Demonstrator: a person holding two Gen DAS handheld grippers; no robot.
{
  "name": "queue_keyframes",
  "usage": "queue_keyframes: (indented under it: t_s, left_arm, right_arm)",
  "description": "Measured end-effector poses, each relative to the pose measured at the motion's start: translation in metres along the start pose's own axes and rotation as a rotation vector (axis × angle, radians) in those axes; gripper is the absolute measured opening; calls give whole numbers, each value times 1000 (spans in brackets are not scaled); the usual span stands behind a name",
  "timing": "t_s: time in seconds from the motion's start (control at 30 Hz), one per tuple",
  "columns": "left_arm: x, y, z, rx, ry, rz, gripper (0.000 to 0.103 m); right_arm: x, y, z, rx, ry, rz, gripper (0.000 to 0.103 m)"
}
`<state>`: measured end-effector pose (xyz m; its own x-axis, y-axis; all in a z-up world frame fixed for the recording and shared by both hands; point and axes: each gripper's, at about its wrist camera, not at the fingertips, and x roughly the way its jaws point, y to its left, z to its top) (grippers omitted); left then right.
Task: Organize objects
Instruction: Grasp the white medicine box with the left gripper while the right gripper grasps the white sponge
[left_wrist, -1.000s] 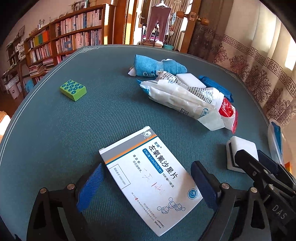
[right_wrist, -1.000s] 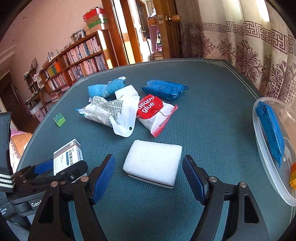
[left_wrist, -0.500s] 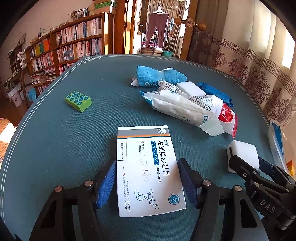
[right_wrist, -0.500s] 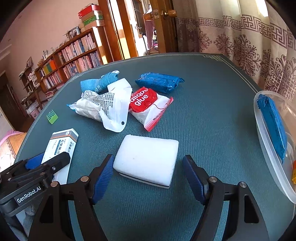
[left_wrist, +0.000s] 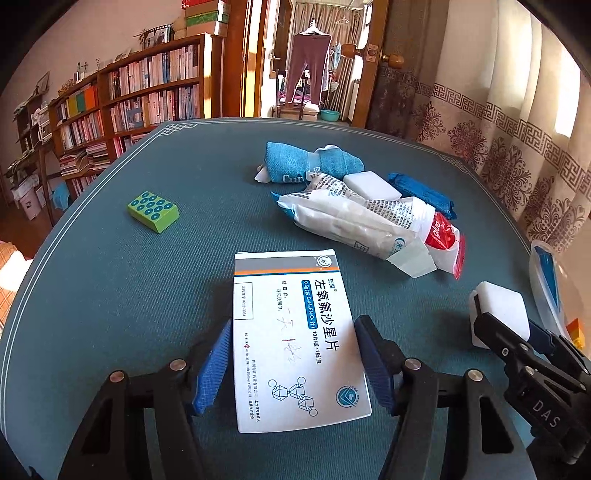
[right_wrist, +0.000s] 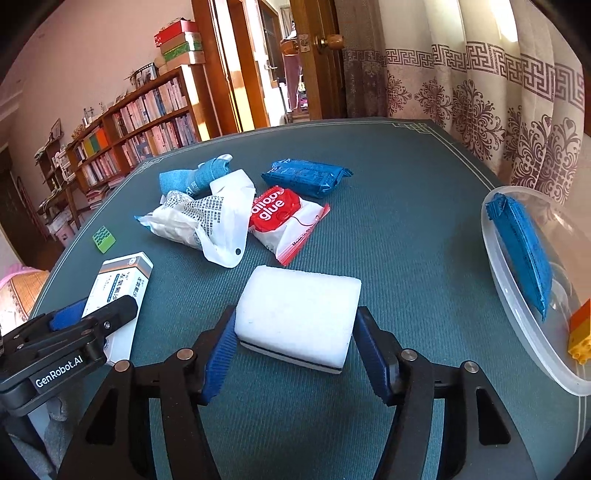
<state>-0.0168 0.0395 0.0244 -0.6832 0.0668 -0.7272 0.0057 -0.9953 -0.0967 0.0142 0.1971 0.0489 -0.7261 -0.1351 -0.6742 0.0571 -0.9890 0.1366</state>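
Green table (left_wrist: 110, 295), left gripper (left_wrist: 293, 365) clamping medicine box (left_wrist: 295, 332)

- The left gripper (left_wrist: 295, 363) was a black plastic two-finger frame with triangular cut-outs, ribbed blue pads (left_wrist: 214, 365) and round silver screws; white "GenRobot.AI" lettering marked its side.
- The right gripper (right_wrist: 295, 350) matched it: black frame, blue ribbed pads (right_wrist: 373, 354), silver screws, with "DAS" on its body.

"glue" on red packet (right_wrist: 275, 214); "GenRobot.AI" on left hand-held gripper (right_wrist: 64, 332)
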Motion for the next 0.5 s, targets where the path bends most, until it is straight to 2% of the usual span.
queue_keyframes:
  t_s: [0.27,0.5]
  left_arm:
    - [-5,-8,-1,24,-18,-16,69]
    - [-12,-20,-2,63,-30,-28,69]
  right_arm:
    - [-36,-23,2,57,-76,-42,63]
    - [-55,-53,0,115,-106,-88,63]
